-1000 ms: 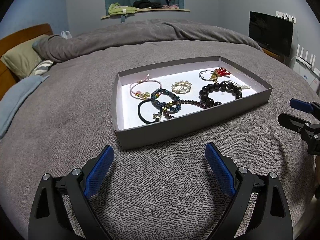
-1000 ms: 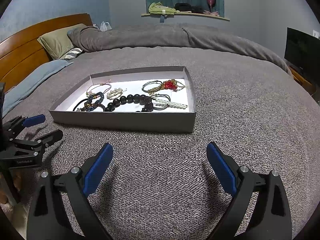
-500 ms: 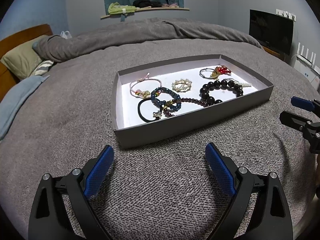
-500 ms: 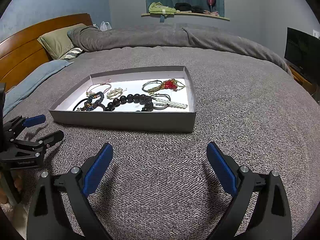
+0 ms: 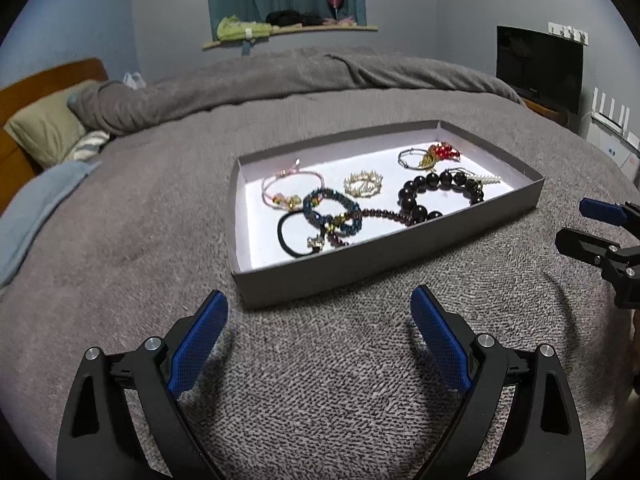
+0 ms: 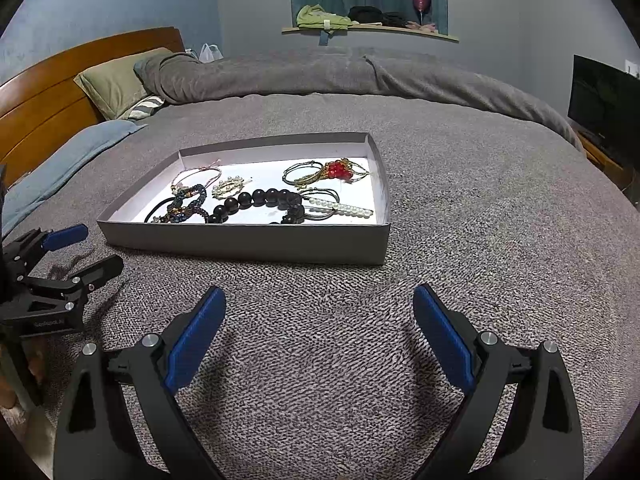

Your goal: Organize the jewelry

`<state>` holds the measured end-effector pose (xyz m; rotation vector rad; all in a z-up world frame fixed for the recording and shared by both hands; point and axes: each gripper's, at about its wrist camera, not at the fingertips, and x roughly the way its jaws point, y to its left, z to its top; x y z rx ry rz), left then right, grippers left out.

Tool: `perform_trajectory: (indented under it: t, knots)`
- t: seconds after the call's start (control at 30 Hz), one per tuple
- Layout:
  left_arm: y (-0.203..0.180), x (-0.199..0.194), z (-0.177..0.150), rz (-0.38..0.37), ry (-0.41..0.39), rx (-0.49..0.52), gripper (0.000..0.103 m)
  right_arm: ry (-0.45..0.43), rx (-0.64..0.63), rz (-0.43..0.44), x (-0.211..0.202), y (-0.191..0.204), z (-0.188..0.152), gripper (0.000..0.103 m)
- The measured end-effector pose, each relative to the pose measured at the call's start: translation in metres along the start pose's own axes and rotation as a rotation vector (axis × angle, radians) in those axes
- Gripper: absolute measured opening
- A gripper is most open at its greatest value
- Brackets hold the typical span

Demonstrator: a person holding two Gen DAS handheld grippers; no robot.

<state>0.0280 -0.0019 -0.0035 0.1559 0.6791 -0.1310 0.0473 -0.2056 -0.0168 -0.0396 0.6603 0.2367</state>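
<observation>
A shallow grey box (image 5: 360,264) (image 6: 248,246) with a white floor lies on the grey bed cover. It holds several pieces: a large black bead bracelet (image 5: 420,196) (image 6: 260,198), a blue beaded bracelet (image 5: 320,200), a black hair tie (image 5: 286,240), a pink cord bracelet (image 5: 280,182), a pearl brooch (image 5: 364,184), a pearl hair clip (image 6: 344,210) and bangles with red beads (image 5: 440,152) (image 6: 338,170). My left gripper (image 5: 320,324) is open and empty, just short of the box's near wall. My right gripper (image 6: 318,320) is open and empty, also short of the box.
The bed's grey cover (image 6: 500,220) spreads all around the box. A rolled duvet (image 5: 280,76), pillows (image 6: 116,80) and a wooden headboard (image 6: 48,96) lie at the far left. A TV (image 5: 538,66) stands at the right. Each gripper shows in the other's view (image 5: 600,236) (image 6: 56,264).
Both grippers have drifted only slightly; the box sits a little higher in the left wrist view. Both stay open and empty.
</observation>
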Motion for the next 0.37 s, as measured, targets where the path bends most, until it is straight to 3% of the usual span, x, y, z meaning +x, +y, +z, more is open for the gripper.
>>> perform_trajectory:
  t: [0.37]
  knots:
    - [0.0034,0.002,0.0026,-0.008,0.024,-0.013,0.092,-0.007,0.014,-0.003,-0.0006,-0.0075,0.0,0.093]
